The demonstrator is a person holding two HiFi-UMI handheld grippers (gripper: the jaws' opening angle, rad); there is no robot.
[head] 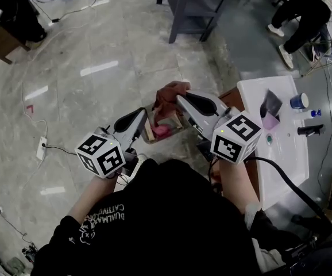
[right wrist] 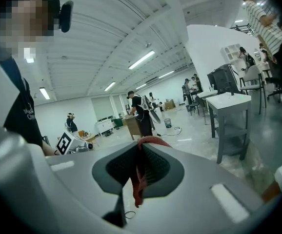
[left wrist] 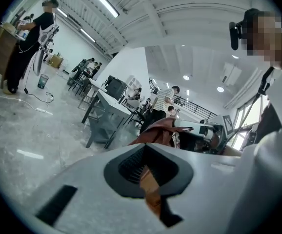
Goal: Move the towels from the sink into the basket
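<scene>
Right claw [head: 181,99] pinching brown towel [head: 167,95], cloth hanging over basket [head: 149,133].

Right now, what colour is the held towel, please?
Reddish-brown; the towel shows best in the head view.

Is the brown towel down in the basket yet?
No, the brown towel hangs pinched in the right gripper above the basket, where a pink towel lies.

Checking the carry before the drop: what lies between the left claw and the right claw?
In the head view a rust-brown towel spans from left claw to right claw, both shut on it.
</scene>
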